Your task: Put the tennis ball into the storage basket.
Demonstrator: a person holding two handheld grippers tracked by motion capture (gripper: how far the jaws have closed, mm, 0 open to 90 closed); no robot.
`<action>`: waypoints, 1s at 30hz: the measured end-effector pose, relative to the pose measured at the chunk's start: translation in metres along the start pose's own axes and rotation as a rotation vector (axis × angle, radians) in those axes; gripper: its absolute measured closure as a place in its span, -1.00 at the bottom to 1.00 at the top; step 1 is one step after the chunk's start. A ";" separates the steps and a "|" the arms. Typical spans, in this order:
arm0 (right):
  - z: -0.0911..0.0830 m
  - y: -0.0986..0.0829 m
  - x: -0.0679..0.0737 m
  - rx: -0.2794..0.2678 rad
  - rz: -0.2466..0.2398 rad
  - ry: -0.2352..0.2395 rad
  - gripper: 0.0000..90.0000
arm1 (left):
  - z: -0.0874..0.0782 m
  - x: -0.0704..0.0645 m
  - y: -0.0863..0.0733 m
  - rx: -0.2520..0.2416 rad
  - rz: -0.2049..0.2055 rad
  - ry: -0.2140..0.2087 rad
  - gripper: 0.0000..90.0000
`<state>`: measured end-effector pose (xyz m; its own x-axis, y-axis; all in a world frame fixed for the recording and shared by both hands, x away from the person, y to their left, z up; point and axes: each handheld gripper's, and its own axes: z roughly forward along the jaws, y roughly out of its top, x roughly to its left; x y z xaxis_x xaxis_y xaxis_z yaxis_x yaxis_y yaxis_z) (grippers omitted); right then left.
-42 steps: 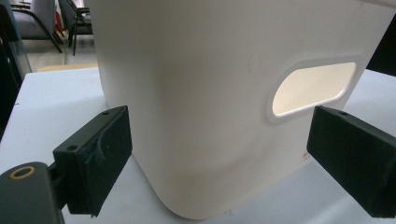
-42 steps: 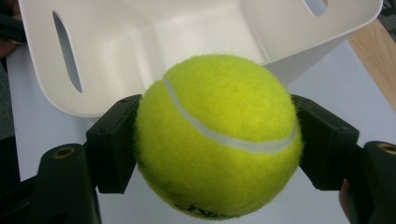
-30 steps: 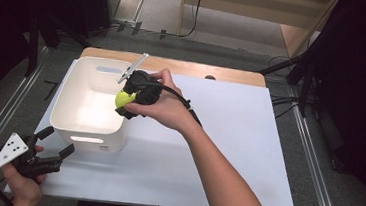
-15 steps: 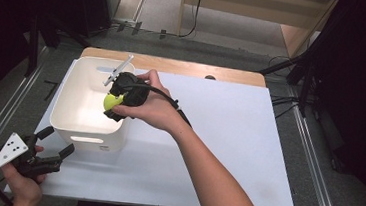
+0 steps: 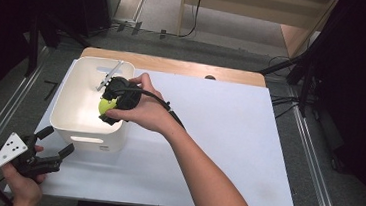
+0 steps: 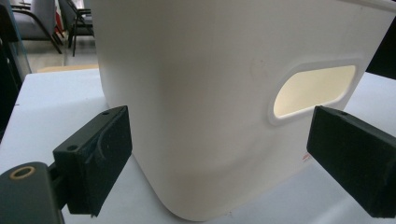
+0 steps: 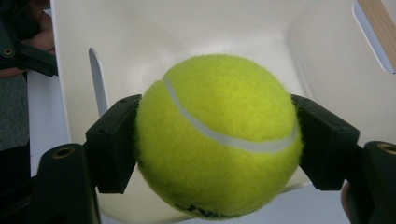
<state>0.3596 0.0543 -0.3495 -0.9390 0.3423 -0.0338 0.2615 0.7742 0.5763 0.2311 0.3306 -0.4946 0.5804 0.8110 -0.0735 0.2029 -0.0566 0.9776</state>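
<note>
White table under dim room light: a ball goes into a bin.

Between the right gripper's jaws sits the ball, clamped at both sides, held over the bin's near rim with the hollow beyond it. The left gripper hangs idle with jaws wide apart and nothing between them, the bin's handle wall just past their tips. Released now, the ball may clip the rim and bounce out, since it is barely past the edge.
</note>
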 end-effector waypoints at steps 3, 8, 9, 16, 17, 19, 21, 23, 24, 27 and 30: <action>0.003 -0.001 0.000 0.005 -0.001 0.000 -0.49 | 0.000 0.000 0.000 -0.001 0.001 0.001 -0.84; 0.009 -0.004 0.000 0.022 -0.005 -0.005 -0.49 | 0.000 0.000 0.000 -0.002 0.000 0.001 -0.84; 0.010 -0.004 0.000 0.023 0.000 0.000 -0.49 | 0.000 0.000 0.000 -0.002 0.001 0.001 -0.84; 0.019 -0.004 0.002 0.088 0.007 0.065 -0.49 | 0.000 0.000 0.000 -0.005 0.000 -0.001 -0.84; 0.020 -0.004 0.002 0.085 0.005 0.078 -0.49 | 0.000 0.000 0.000 -0.005 -0.002 0.001 -0.84; 0.023 -0.004 0.004 0.107 -0.008 0.060 -0.49 | 0.000 0.000 0.000 -0.008 -0.007 0.001 -0.84; 0.027 -0.005 0.007 0.119 -0.023 0.038 -0.49 | -0.001 0.000 0.000 -0.007 -0.007 0.001 -0.84; 0.029 -0.006 0.009 0.124 -0.035 0.035 -0.50 | -0.001 0.001 0.000 -0.007 -0.007 0.002 -0.84; 0.029 -0.006 0.010 0.127 -0.035 0.029 -0.51 | 0.000 0.001 0.000 -0.007 -0.007 0.002 -0.84; 0.027 -0.006 0.011 0.107 -0.043 0.019 -0.64 | 0.000 0.000 0.000 -0.002 0.001 0.001 -0.84; 0.021 -0.006 0.008 0.066 -0.011 0.030 -0.77 | 0.000 0.000 0.000 -0.005 0.001 0.001 -0.84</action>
<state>0.3553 0.0639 -0.3704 -0.9479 0.3181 -0.0146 0.2643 0.8115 0.5211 0.2310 0.3309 -0.4946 0.5800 0.8113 -0.0729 0.1986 -0.0541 0.9786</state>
